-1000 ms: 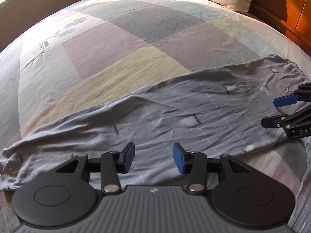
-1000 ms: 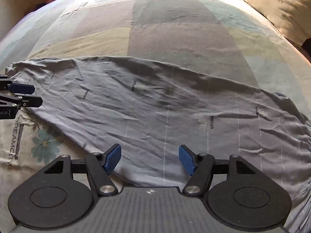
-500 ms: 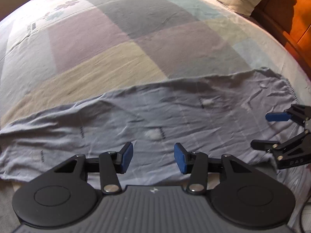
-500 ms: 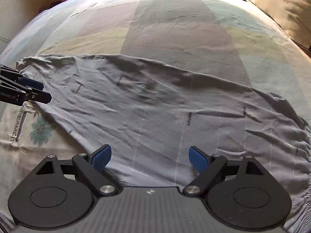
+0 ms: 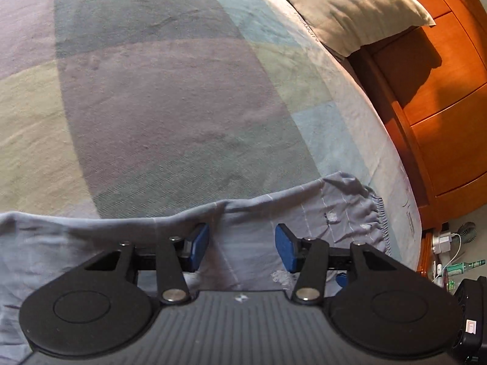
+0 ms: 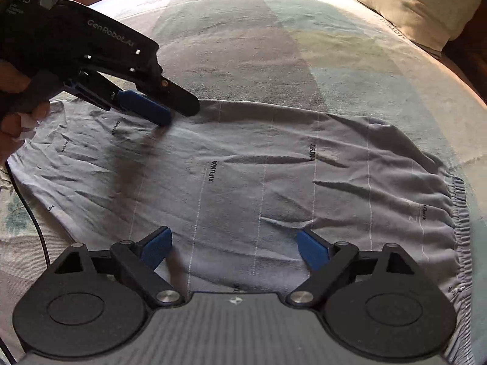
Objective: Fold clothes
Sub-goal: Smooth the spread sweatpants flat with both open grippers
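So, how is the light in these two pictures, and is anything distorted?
Left wrist view: strong sun on the wooden headboard, where the pillow throws a shadow; the bed bulges from fisheye. Right wrist view: softer light, the left claw shading the grey garment.

one grey garment (image 6: 274, 182) lies on one patchwork bed cover (image 5: 170, 97). one pillow (image 5: 350, 9) sits at the far end of that cover. two grippers show: left gripper (image 5: 242, 248) and right gripper (image 6: 234, 245), each with two blue pads.
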Demonstrator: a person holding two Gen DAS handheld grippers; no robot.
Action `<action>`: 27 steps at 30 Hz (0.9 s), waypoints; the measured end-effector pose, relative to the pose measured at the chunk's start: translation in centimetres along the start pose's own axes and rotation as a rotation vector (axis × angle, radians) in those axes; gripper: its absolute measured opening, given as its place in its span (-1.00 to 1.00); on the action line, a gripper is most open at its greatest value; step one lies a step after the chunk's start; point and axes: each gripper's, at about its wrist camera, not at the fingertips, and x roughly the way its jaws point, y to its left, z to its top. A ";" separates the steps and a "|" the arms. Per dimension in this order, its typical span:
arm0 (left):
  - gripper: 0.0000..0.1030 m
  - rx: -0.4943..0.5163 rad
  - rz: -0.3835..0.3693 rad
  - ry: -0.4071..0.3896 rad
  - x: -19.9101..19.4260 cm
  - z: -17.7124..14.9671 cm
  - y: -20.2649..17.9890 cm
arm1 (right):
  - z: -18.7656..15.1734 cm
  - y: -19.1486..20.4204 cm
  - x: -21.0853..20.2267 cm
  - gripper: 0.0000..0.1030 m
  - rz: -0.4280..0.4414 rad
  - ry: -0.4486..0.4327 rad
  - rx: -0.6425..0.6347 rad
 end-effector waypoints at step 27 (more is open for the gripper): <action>0.03 -0.064 0.132 -0.089 -9.5 -2.6 13.2 | 0.0 1.6 1.4 1.00 -0.105 0.006 0.005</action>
